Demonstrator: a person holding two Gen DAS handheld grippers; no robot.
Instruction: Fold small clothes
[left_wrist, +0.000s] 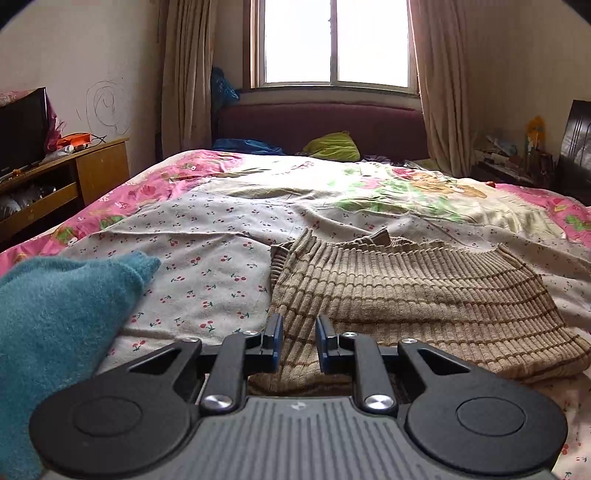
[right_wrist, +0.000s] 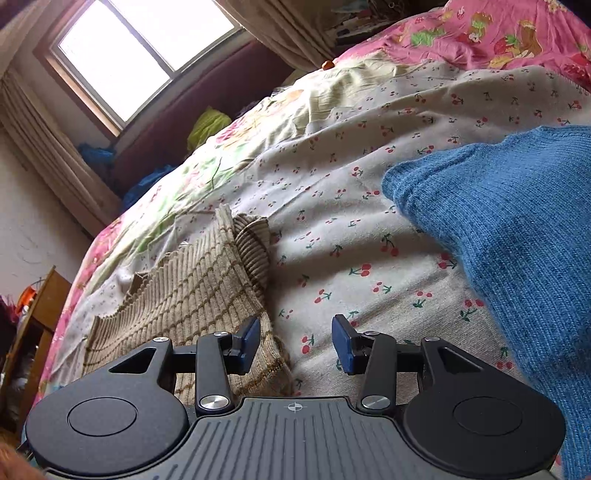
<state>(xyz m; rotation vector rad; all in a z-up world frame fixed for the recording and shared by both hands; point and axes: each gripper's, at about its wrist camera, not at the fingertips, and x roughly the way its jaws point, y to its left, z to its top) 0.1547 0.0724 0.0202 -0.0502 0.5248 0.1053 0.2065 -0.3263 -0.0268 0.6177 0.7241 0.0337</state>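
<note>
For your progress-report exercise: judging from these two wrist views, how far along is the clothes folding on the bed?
Done: the tan ribbed sweater lies in a compact, folded-looking shape on the cherry-print sheet. In hand: nothing; the left gripper and the right gripper both stand open with nothing between the jaws. Left: the teal knit and the blue knit lie bunched, apparently unfolded.

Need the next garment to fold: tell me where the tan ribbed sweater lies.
In the left wrist view the tan ribbed sweater lies on the cherry-print sheet, right of the teal garment; the left gripper is just above its near edge.
</note>
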